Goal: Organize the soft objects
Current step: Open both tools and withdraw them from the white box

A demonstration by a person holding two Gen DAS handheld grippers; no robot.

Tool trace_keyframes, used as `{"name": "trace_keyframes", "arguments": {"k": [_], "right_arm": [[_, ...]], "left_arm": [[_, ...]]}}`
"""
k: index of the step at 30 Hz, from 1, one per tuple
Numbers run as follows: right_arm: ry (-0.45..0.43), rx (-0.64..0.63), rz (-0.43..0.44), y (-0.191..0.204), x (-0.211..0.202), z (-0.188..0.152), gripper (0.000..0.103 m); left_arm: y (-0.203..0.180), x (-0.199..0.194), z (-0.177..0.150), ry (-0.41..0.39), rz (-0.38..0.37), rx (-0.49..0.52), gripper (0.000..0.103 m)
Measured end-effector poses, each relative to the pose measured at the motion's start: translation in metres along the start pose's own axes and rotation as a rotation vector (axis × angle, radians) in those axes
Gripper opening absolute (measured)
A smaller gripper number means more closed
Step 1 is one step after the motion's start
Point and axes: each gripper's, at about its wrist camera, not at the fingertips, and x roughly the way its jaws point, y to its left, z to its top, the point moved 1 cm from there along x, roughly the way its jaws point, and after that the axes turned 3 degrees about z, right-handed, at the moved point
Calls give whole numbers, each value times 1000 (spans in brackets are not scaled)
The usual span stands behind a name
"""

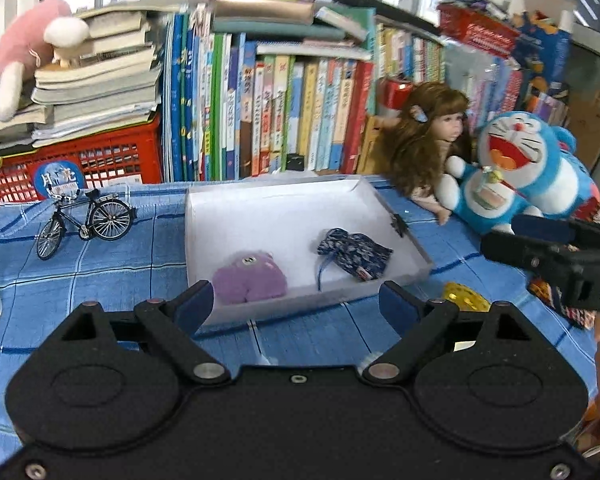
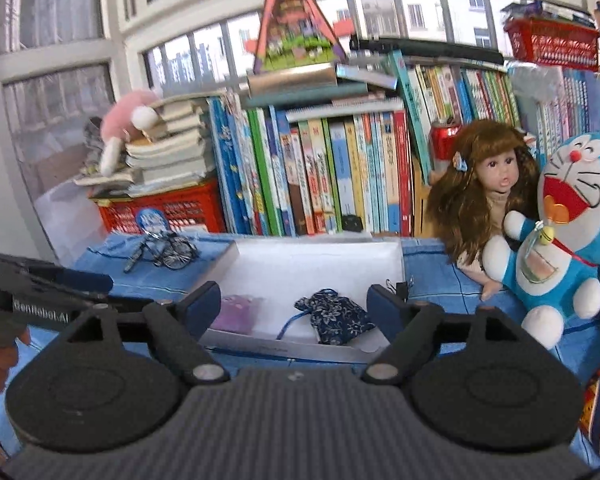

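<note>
Blue checked cloth covers table (image 1: 100, 280), books behind. White tray (image 1: 284, 204) holds purple plush (image 1: 250, 280) and floral pouch (image 1: 354, 252): both light, squashy, pinch mid-body. Left claw (image 1: 296, 304) and right claw (image 2: 294, 304) wide open, empty.

I see a white tray (image 1: 204, 216) holding a fuzzy lilac plush (image 1: 249, 277) and a navy pouch (image 1: 354, 251) printed with small pale flowers, a blue cord trailing from it. The tablecloth (image 1: 100, 280) under it is blue with white and dark blue check lines. My left gripper (image 1: 296, 304) is black with dark blue pads. Behind, I see a red basket (image 1: 100, 164), a black toy bicycle (image 1: 86, 222), a brown-haired doll (image 1: 424, 148), a blue-and-white cat plush (image 1: 516, 168) with a red mouth, and a pink-and-white plush (image 1: 32, 52).
</note>
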Motion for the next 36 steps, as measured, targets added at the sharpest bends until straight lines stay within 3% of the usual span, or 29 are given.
{"name": "trace_keyframes", "arguments": {"k": [14,20,28,36], "right_arm": [[-111,-45,19,18,-72,-57,101],[-133,-70,1,23,-87,-88,103],[-180,-94,-27,26,-101,-120,103],[-174,-109,-74,29,-100,-150,103]], "left_arm": [[-18,-67,-90,-150,-11,3,93],[-20,-77,-129,-169,-37,-23,94],[-19,-87,-172,-198,21,-17,95],[-16,-88,-209,-212,74,-12,99]]}}
